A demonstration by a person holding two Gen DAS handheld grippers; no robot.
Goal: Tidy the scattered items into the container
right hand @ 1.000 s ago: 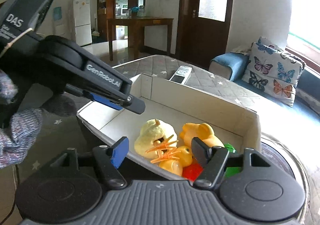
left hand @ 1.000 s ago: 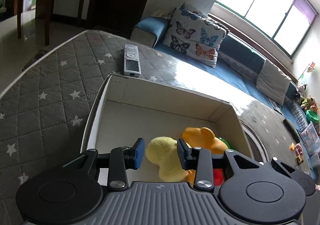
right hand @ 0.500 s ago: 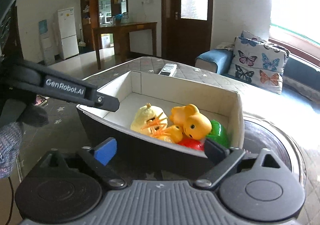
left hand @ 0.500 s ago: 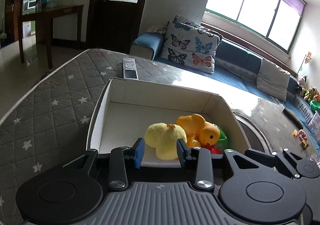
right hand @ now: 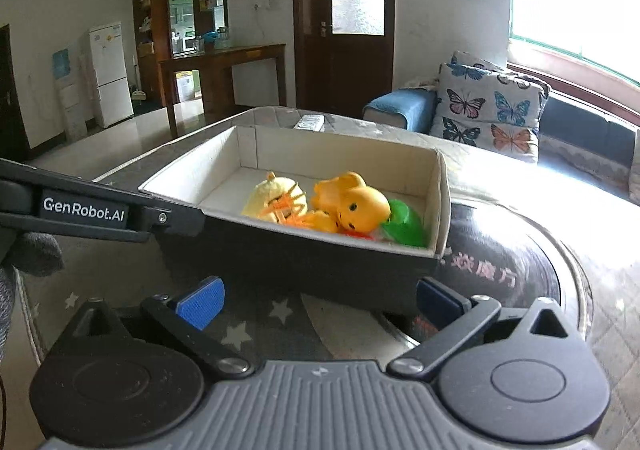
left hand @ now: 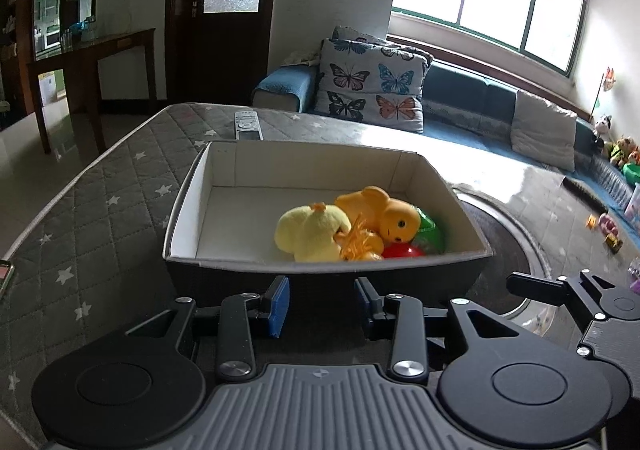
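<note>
A dark box with a white inside [left hand: 224, 186] [right hand: 436, 186] stands on the quilted grey table. In it lie a pale yellow plush chick [left hand: 310, 230] [right hand: 272, 198], an orange rubber toy [left hand: 384, 212] [right hand: 356, 202], a green toy [left hand: 430, 228] [right hand: 404, 226] and a red ball [left hand: 402, 251]. My left gripper [left hand: 322, 304] is open and empty just in front of the box's near wall. My right gripper [right hand: 318, 300] is wide open and empty, also in front of the box. The left gripper's body [right hand: 84, 208] shows at the left of the right wrist view.
A remote control [left hand: 248, 125] [right hand: 310, 122] lies on the grey star-patterned cover [left hand: 100, 218] behind the box. A round dark mat [left hand: 504, 250] [right hand: 512, 270] lies to the right. A sofa with butterfly cushions [left hand: 376, 86] stands behind. Small toys [left hand: 608, 226] lie at the far right.
Both grippers have pulled back from above the box to in front of it and lower. The right gripper's jaws have opened wider. The toys stay in the box.
</note>
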